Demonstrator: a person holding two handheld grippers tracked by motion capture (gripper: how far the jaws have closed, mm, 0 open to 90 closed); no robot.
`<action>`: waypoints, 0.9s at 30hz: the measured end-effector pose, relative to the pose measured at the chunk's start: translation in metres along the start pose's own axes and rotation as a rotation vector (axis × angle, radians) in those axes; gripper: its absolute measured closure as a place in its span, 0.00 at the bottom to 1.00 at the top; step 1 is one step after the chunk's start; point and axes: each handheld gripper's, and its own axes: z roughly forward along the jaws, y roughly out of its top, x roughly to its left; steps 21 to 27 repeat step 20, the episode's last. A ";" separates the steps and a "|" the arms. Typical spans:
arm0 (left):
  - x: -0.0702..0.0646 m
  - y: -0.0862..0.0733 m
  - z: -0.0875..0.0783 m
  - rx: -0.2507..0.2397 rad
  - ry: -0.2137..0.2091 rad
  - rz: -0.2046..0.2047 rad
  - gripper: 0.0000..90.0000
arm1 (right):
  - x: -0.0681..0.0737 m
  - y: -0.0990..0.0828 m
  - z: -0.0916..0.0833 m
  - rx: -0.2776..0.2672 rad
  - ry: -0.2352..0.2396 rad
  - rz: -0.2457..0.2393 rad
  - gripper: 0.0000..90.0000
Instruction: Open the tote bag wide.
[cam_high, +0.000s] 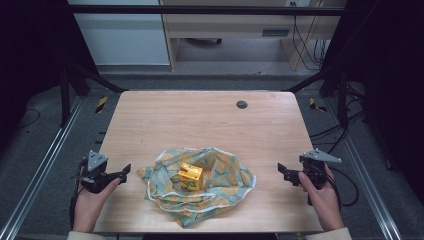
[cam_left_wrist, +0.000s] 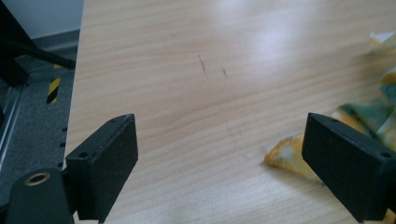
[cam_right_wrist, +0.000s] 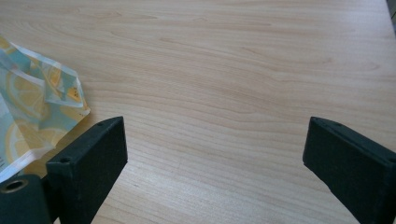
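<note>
While you hold both grippers with jaws wide apart and empty, the cloth (cam_high: 200, 185) lies on the surface (cam_high: 200, 115) between your left gripper (cam_high: 124, 172) and right gripper (cam_high: 283, 170). It is crumpled, lemon-patterned, around a small orange box (cam_high: 190, 176).

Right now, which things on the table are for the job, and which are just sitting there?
For the job:
- lemon-print cloth
- small orange box, sitting on the cloth
- left gripper and right gripper, both open, one at each side of the cloth

Just there:
- dark round hole at the table's far edge
</note>
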 end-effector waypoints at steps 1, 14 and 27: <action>-0.001 -0.001 0.002 0.017 0.002 0.010 0.12 | -0.001 -0.001 0.000 0.001 0.003 0.009 0.07; -0.012 -0.006 0.014 0.131 -0.006 0.080 0.09 | 0.003 -0.013 0.014 0.121 0.017 -0.034 0.09; -0.015 -0.006 0.014 0.137 -0.006 0.103 0.09 | 0.009 -0.014 0.017 0.148 0.007 -0.087 0.08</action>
